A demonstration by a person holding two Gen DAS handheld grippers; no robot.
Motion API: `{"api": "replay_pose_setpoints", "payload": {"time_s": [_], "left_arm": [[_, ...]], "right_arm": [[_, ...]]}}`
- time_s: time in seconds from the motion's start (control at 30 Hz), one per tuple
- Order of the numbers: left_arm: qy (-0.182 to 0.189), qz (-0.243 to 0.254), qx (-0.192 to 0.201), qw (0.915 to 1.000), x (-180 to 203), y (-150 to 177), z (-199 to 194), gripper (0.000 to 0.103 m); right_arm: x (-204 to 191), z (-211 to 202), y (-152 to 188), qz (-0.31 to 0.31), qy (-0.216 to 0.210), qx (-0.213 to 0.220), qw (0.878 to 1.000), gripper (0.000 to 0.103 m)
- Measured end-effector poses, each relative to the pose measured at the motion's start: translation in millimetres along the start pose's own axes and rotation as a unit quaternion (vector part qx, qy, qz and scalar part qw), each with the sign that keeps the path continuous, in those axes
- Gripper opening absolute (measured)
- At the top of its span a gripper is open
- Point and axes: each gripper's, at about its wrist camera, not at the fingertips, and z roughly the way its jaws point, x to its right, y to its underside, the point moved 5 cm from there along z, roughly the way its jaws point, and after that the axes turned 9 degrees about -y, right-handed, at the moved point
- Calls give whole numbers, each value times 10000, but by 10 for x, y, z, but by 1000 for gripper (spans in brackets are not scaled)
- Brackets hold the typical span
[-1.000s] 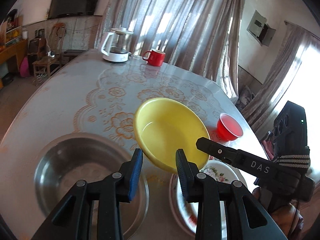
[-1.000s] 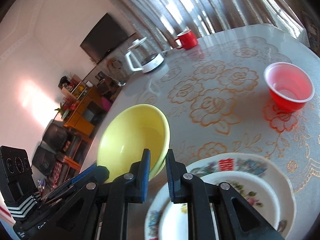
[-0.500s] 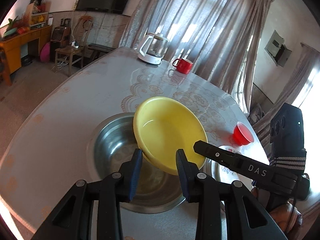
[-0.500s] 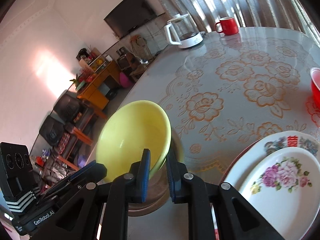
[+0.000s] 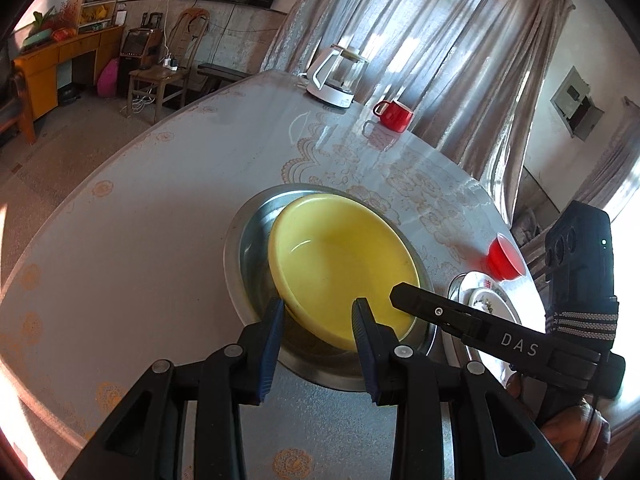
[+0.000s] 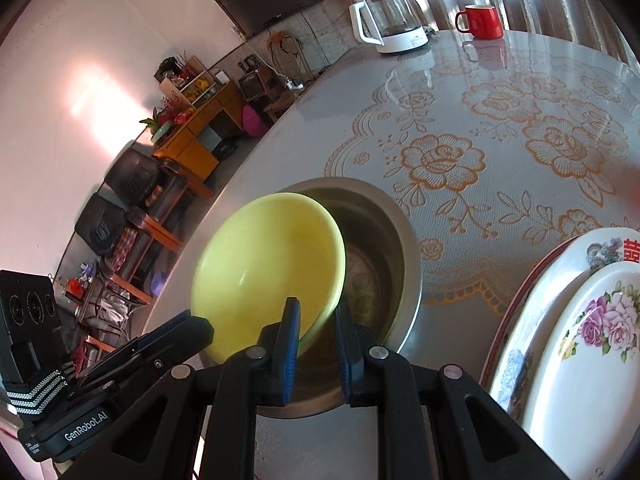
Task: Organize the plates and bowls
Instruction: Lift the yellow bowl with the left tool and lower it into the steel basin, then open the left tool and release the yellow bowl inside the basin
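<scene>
Sunlit curtains and a round worktop [image 5: 168,208] with a lace-pattern cloth fill the left wrist view. Dead ahead of the left tongs [image 5: 318,320] sits the yellow bowl [image 5: 340,260], tipped and nested inside the steel bowl [image 5: 256,232], its near rim dipping right between the two blue pads. Those pads stand apart with the rim in the gap, but I can't tell whether either one presses on it. Coming in from the right, the right tongs [image 5: 404,294] reach the same bowl's right-hand edge. Off to the right, well clear, a red cup [image 5: 504,258] and the stacked plates [image 5: 486,300]; far back, a kettle [image 5: 338,76] and red mug [image 5: 394,114].

Over to the right wrist view, and this one tells more! The bowl [image 6: 268,268] leans up to the left of the right tongs [image 6: 316,320], its right rim running down between the pads, the steel basin [image 6: 384,240] under and behind it. The jaws are narrow but not pinching: a gap shows beside the rim, so I'd call this grip let go, the bowl resting in the basin. The left tongs [image 6: 192,326] sit at the bowl's lower left edge. Plates [image 6: 580,340] wait just right of this hand, so the right side looks nearer for them.
</scene>
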Motion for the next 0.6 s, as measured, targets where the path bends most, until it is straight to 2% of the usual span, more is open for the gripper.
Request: {"api": "replay_pose_setpoints", "payload": {"time_s": [0.3, 0.6], "left_arm": [[-81, 73, 13, 9999, 37, -13, 61, 37], [32, 119, -25, 9999, 78, 5, 107, 39]], "right_arm": [[-4, 29, 18, -156, 287, 28, 9995, 18], [-10, 49, -1, -360, 517, 87, 9980, 17]]}}
